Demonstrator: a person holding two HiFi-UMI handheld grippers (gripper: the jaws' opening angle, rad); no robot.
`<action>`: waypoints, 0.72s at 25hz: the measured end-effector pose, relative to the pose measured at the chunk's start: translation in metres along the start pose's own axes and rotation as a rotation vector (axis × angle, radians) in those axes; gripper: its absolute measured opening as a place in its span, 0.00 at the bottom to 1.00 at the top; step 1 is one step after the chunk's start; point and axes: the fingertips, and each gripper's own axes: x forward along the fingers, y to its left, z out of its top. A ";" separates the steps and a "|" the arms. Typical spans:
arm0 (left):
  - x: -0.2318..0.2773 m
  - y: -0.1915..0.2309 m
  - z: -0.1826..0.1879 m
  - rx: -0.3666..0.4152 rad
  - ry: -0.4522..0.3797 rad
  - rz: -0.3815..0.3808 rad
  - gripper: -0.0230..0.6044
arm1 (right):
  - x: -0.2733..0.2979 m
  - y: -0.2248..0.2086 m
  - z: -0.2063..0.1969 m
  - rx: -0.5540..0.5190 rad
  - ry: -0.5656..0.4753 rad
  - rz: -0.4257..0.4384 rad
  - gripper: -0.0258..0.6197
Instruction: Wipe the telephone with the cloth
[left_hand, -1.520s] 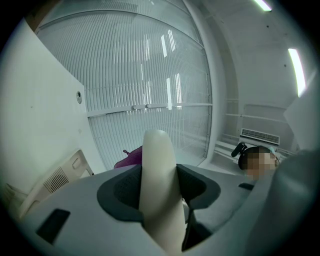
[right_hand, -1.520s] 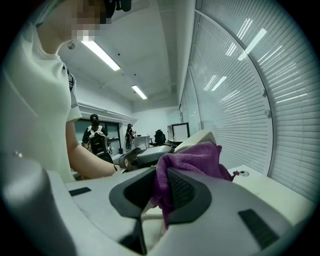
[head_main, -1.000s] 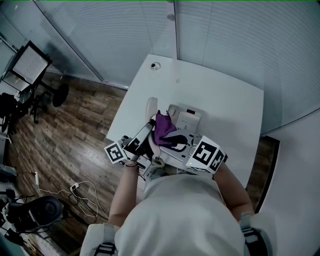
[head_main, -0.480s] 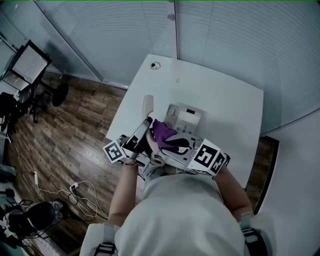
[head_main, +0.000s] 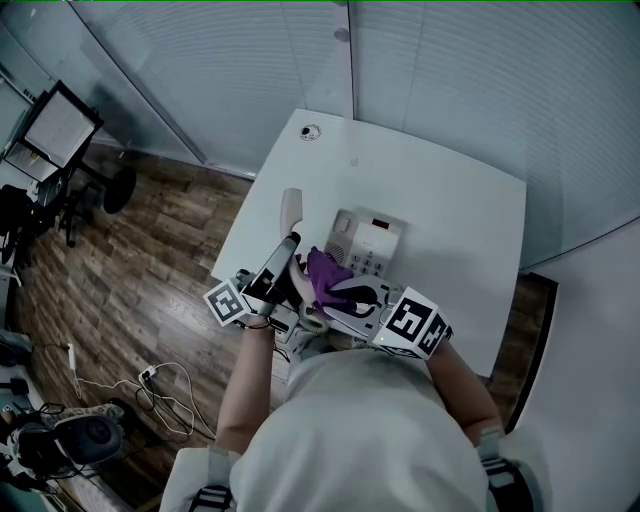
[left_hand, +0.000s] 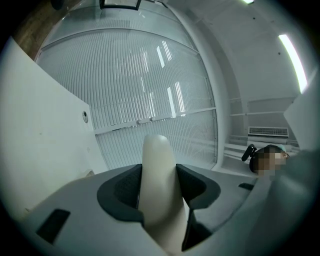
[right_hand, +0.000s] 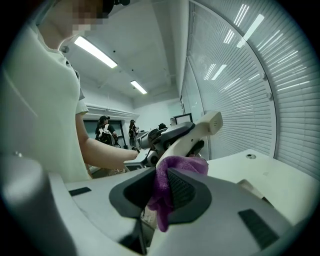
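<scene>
The left tool (left_hand: 159, 186) pinches the cream handset (head_main: 290, 208) between its pads. The handset is held clear of the telephone base (head_main: 370, 240), its free end pointing toward 12 o'clock in the head view. At the handset's 5 o'clock, the purple cloth (head_main: 325, 272) is clamped in the right tool (right_hand: 162, 192), right up beside the handset. The base sits on the white desk (head_main: 450, 220) — at 1 o'clock from the cloth.
</scene>
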 end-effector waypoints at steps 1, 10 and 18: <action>0.000 0.000 0.000 0.001 0.000 0.002 0.39 | 0.000 0.001 -0.001 0.006 -0.003 0.000 0.17; 0.000 0.010 -0.008 0.036 0.025 0.061 0.39 | -0.006 0.008 -0.012 0.009 0.013 -0.005 0.17; -0.003 0.025 -0.019 0.082 0.079 0.142 0.39 | -0.020 0.005 -0.016 0.028 0.010 -0.064 0.17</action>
